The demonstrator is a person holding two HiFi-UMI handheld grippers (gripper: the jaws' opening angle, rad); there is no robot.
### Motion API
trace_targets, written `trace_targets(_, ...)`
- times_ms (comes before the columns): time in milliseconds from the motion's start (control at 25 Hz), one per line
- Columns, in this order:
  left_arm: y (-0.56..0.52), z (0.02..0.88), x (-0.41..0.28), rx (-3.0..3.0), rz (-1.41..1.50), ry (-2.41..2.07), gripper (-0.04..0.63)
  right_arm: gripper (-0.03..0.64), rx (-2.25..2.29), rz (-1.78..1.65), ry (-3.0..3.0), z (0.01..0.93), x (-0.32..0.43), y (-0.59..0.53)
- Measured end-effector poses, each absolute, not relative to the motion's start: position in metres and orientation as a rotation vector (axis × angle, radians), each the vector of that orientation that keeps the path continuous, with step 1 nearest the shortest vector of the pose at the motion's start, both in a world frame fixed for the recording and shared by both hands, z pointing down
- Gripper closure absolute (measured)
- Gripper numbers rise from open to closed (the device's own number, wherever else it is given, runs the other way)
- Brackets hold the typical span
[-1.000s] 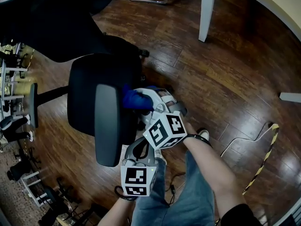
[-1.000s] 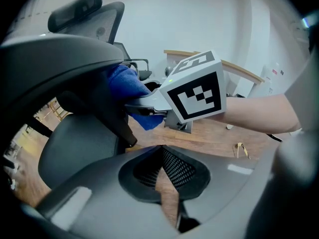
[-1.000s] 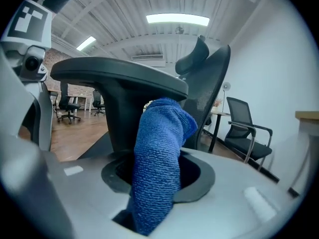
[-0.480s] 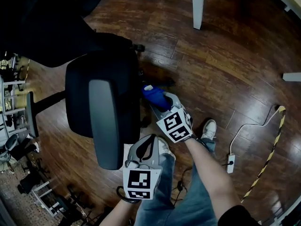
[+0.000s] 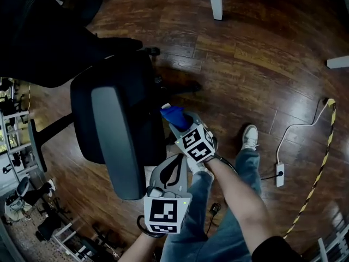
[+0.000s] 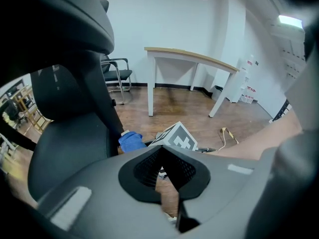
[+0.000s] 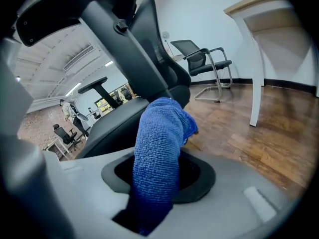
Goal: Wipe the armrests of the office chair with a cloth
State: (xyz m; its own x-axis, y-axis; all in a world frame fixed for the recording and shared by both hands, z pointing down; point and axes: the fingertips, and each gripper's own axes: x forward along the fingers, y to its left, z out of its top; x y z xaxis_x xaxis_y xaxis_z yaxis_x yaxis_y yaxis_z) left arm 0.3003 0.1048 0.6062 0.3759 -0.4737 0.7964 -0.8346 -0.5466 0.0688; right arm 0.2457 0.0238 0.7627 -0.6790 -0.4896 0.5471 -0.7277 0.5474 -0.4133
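The black office chair (image 5: pixel 133 86) fills the left of the head view, and its long dark armrest pad (image 5: pixel 113 141) runs toward me. My right gripper (image 5: pixel 174 120) is shut on a blue cloth (image 5: pixel 174 114) just right of the seat edge and below the armrest's height. In the right gripper view the cloth (image 7: pixel 159 143) stands up between the jaws, with the armrest's underside (image 7: pixel 75 6) above it. My left gripper (image 5: pixel 174 160) sits lower, beside the armrest's near end, with its jaws closed together and nothing in them. The left gripper view shows the seat (image 6: pixel 65 143) and the cloth (image 6: pixel 130 141).
The floor is dark wood. A white table leg (image 5: pixel 214 0) stands at the top and a power strip with its cable (image 5: pixel 280 174) lies at the right, beside a yellow-black cord (image 5: pixel 316 168). My shoe (image 5: pixel 250 137) is near the grippers. A white desk (image 6: pixel 192 59) and a visitor chair (image 6: pixel 118 74) stand behind.
The right gripper has drawn the cloth away from the chair's side, to the right. The left gripper has stayed by the armrest's near end, and the head view has shifted.
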Motion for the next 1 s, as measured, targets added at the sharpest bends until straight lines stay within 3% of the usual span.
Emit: trace_targets(1000, 0.146, 0.513, 0.258, 2.411, 0.857, -1.119, 0.591, 0.472, 1.167, 0.618, -2.535, 0.642, 0.234, 0.046)
